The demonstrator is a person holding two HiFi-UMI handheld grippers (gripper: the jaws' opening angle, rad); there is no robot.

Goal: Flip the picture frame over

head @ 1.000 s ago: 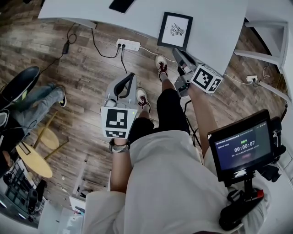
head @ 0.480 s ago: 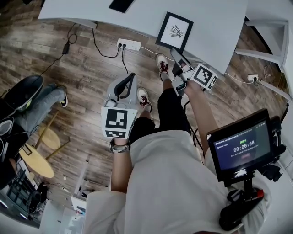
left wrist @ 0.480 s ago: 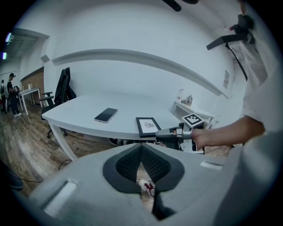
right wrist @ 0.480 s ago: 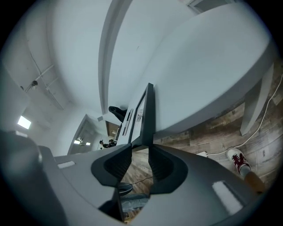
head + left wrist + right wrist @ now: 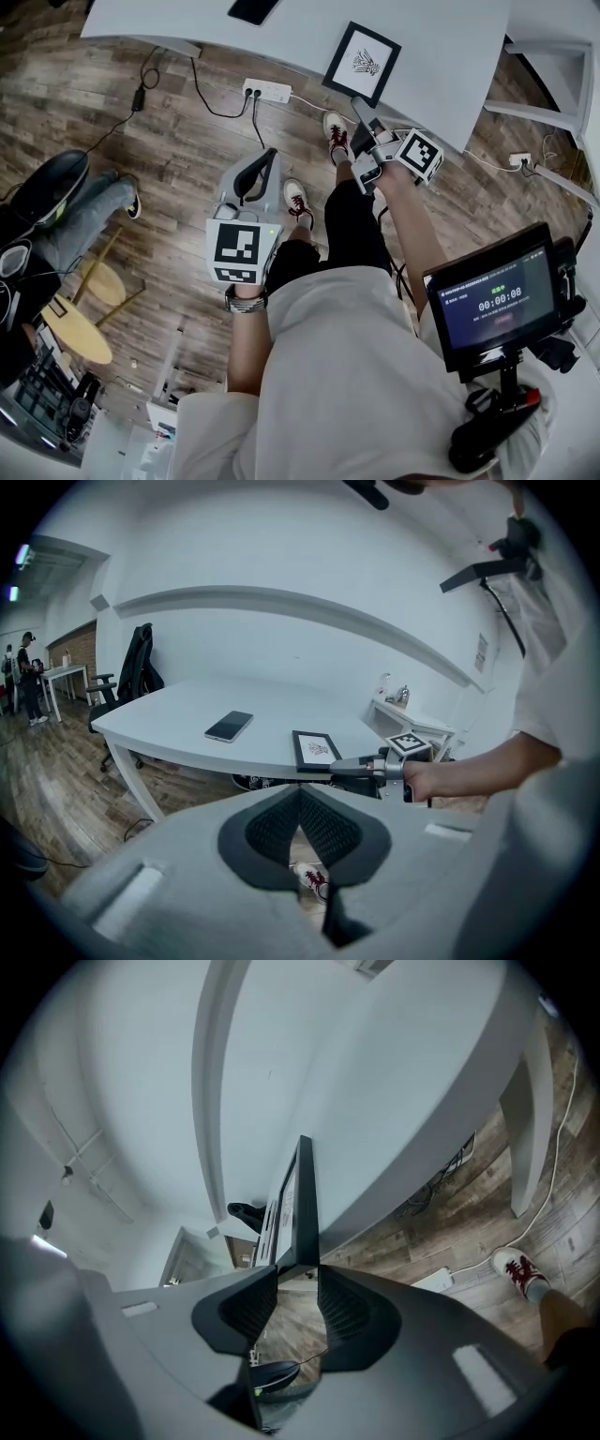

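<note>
Picture frame (image 5: 362, 63): lies flat on the white counter (image 5: 450, 56), picture side up, close to the counter's near edge and right of centre. It has a black border around a white mat with a small dark drawing.
Right tool (image 5: 359, 103): reaches to the frame's near edge from just off the counter. Its jaws are parted, and the right gripper view shows the frame edge-on at their mouth, its end between the two tips. Whether the pads press on it I cannot tell.
Left tool (image 5: 270, 155): hangs low over the wooden floor (image 5: 169, 150), well apart from the counter and to the left of the frame. Its jaw tips meet and nothing is held; a red-laced shoe (image 5: 312, 881) shows through the gap behind them.
Phone (image 5: 253, 9): dark, flat on the counter, to the far left of the frame and well apart from it.
Power strip (image 5: 263, 91): white, on the floor under the counter's near edge, with cables running off it.
Screen (image 5: 495, 300): mounted at the person's right, showing a timer.
</note>
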